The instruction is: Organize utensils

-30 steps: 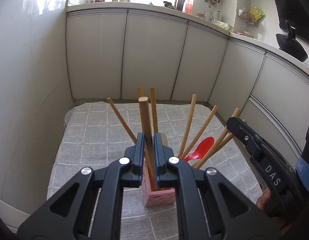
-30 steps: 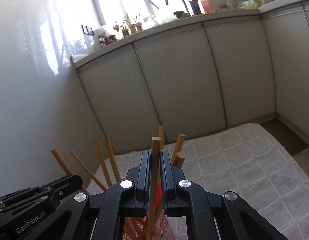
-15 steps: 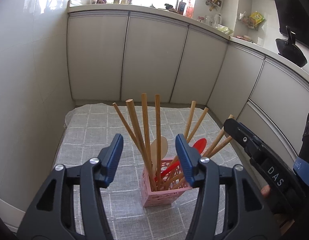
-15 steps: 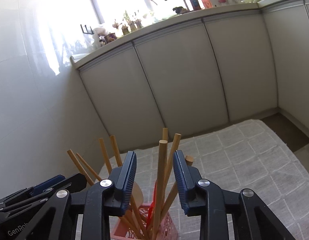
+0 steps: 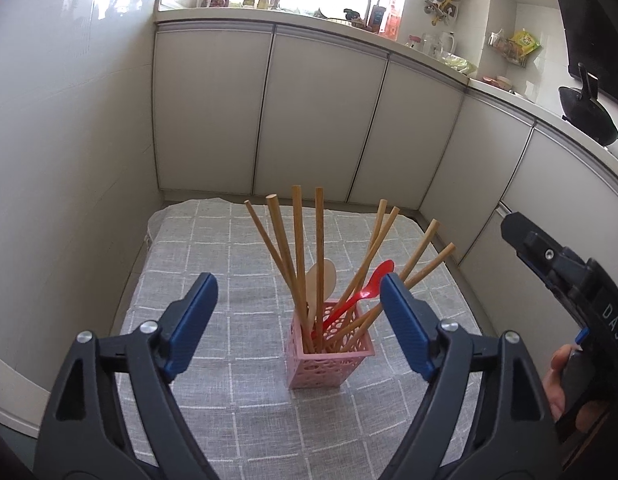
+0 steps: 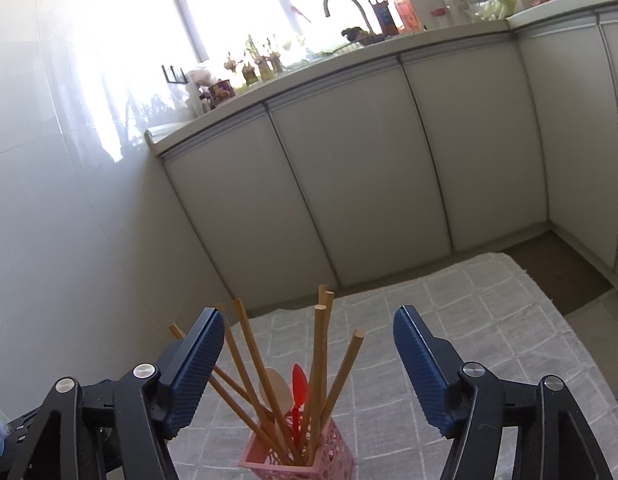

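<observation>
With both your left gripper (image 5: 297, 308) and right gripper (image 6: 307, 354) opening empty, every chopstick (image 5: 297, 248) and spoon (image 5: 369, 286) visible stands in the pink holder (image 5: 329, 364) at lower centre, nothing left on the cloth (image 5: 189, 248).

I see the holder (image 5: 329, 354) standing on the cloth (image 5: 213, 248), chopsticks (image 5: 297, 248) and two spoons (image 5: 367, 288) upright in it; cabinets (image 5: 325, 120) run behind, a wall (image 5: 65, 160) to its left.
</observation>
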`<action>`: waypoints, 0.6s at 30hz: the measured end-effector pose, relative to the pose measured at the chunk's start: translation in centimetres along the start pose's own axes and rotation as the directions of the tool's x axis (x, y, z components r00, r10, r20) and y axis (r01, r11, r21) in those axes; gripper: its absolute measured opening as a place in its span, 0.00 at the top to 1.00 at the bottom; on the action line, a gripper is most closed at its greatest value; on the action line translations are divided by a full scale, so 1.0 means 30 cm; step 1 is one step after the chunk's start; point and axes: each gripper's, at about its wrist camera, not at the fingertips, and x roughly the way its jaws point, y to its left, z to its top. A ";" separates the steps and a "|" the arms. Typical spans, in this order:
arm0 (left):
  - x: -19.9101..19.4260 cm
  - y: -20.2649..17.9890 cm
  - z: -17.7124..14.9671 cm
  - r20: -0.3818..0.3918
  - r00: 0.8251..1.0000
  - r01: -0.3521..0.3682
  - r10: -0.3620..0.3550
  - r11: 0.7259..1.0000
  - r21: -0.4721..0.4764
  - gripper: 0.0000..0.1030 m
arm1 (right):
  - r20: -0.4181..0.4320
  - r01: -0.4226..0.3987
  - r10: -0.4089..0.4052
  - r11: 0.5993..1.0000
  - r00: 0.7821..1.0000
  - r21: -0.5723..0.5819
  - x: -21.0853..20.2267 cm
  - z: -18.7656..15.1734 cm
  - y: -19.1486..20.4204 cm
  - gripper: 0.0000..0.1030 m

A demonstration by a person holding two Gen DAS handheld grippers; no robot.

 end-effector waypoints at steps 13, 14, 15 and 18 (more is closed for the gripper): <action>-0.287 -0.094 -0.116 -0.064 0.985 -0.163 0.161 0.986 -0.030 0.01 | -0.077 0.199 -0.202 0.979 0.976 -0.050 -0.362 0.033 -0.023 0.00; -0.319 -0.107 -0.131 -0.064 0.984 -0.171 0.169 0.985 -0.029 0.01 | -0.097 0.203 -0.209 0.977 0.973 -0.067 -0.393 0.032 -0.018 0.00; -0.346 -0.117 -0.143 -0.062 0.983 -0.173 0.171 0.984 -0.031 0.01 | -0.107 0.207 -0.214 0.975 0.971 -0.077 -0.427 0.029 -0.015 0.00; -0.438 -0.155 -0.186 -0.068 0.983 -0.176 0.174 0.984 -0.028 0.01 | -0.123 0.231 -0.244 0.966 0.962 -0.116 -0.541 0.010 0.004 0.00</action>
